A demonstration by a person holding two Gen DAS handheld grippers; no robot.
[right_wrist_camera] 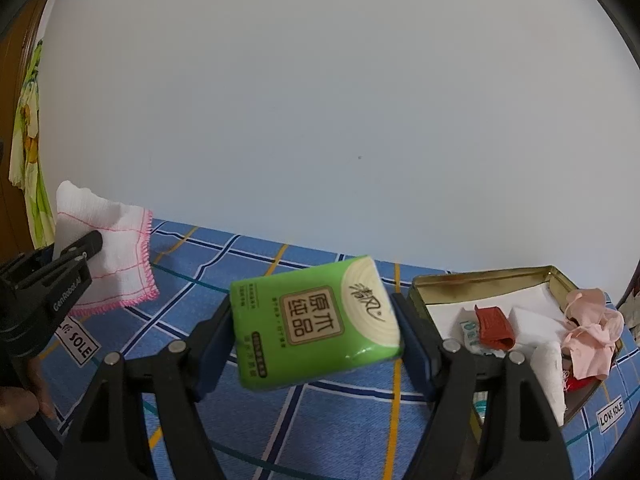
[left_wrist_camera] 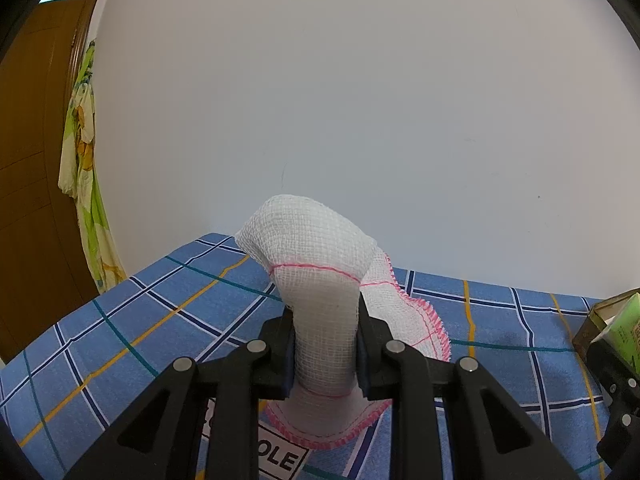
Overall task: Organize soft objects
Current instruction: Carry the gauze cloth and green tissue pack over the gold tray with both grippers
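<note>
A white gauze cloth with pink stitched edging (left_wrist_camera: 320,280) is pinched in the closed left gripper (left_wrist_camera: 325,350), lifted above the blue checked bedsheet (left_wrist_camera: 140,320). A soft green plastic-wrapped tissue pack (right_wrist_camera: 316,320) is clamped in the right gripper (right_wrist_camera: 316,332), probably bound for the open metal tin (right_wrist_camera: 480,276) of soft items beside it.

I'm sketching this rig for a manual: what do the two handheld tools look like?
Both the left tool and the right tool are matte black plastic linkages with round silver pivot pins and dark blue finger pads. The left one carries white "GenRobot.AI" lettering.
</note>
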